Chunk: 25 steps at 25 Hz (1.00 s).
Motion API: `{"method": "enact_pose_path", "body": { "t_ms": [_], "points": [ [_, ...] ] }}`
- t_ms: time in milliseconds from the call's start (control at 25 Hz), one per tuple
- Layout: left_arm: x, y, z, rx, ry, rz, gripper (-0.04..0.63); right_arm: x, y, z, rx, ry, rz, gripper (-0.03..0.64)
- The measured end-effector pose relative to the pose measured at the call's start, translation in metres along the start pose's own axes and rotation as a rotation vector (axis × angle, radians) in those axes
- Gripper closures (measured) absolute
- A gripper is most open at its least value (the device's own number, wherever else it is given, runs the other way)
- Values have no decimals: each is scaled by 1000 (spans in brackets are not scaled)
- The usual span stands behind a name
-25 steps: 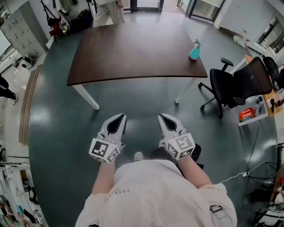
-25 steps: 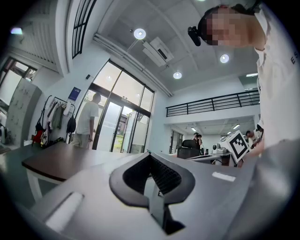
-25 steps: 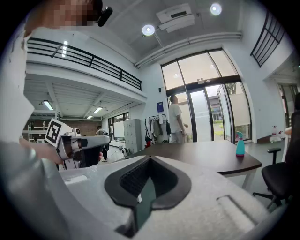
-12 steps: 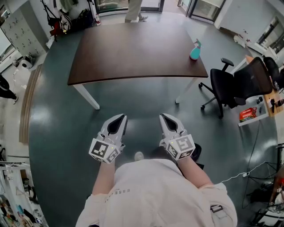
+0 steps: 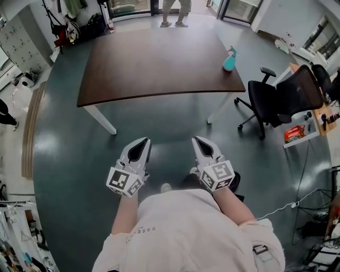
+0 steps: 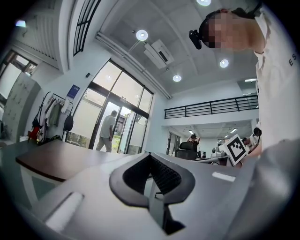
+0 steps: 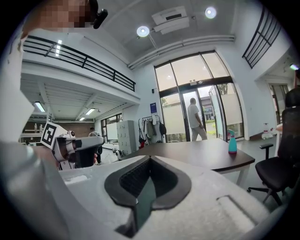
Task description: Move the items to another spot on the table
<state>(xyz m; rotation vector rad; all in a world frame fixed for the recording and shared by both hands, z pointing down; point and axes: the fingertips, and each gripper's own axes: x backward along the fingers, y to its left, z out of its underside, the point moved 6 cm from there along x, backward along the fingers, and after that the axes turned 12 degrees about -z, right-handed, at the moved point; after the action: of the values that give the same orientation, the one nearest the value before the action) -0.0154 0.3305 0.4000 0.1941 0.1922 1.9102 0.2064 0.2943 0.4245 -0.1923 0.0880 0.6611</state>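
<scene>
A teal spray bottle (image 5: 229, 59) stands near the far right corner of the dark brown table (image 5: 154, 64); it also shows in the right gripper view (image 7: 232, 143). I stand well back from the table's near edge. My left gripper (image 5: 141, 141) and right gripper (image 5: 198, 139) are held side by side close to my body, above the floor and pointing at the table. Both are shut with nothing between the jaws, as the left gripper view (image 6: 150, 155) and right gripper view (image 7: 150, 157) show.
A black office chair (image 5: 276, 101) stands right of the table, beside a desk corner with a red box (image 5: 294, 133). A person (image 5: 175, 10) stands by the glass doors beyond the table. Lockers and hanging bags line the left wall.
The person beyond the table has walked right toward the doors. The head view has shifted slightly. Both grippers stay where they were, still shut.
</scene>
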Motion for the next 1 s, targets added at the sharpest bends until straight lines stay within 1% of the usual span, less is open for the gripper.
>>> {"method": "enact_pose_path", "body": {
  "t_ms": [160,240,360,480,600,720,800,1000],
  "points": [
    [-10,2,1,15,15,19,578,0,-8,0,-8,18,27,626],
    [-18,2,3,24,25,34,578,-1,-12,1,-9,33,20,626],
    [-34,4,7,34,34,36,578,-4,-21,5,-9,59,-4,626],
    [-61,7,20,30,42,31,578,-7,-45,6,-22,79,-7,626],
    [-98,-2,19,8,66,37,578,-12,-82,6,-53,107,-3,626],
    [-141,-7,23,17,56,44,578,-20,-128,0,-69,105,11,626],
    [-172,-11,24,7,59,41,578,-26,-162,-7,-71,98,19,626],
    [-260,-21,21,-19,56,0,578,-45,-256,-25,-65,100,5,626]
  ]
}}
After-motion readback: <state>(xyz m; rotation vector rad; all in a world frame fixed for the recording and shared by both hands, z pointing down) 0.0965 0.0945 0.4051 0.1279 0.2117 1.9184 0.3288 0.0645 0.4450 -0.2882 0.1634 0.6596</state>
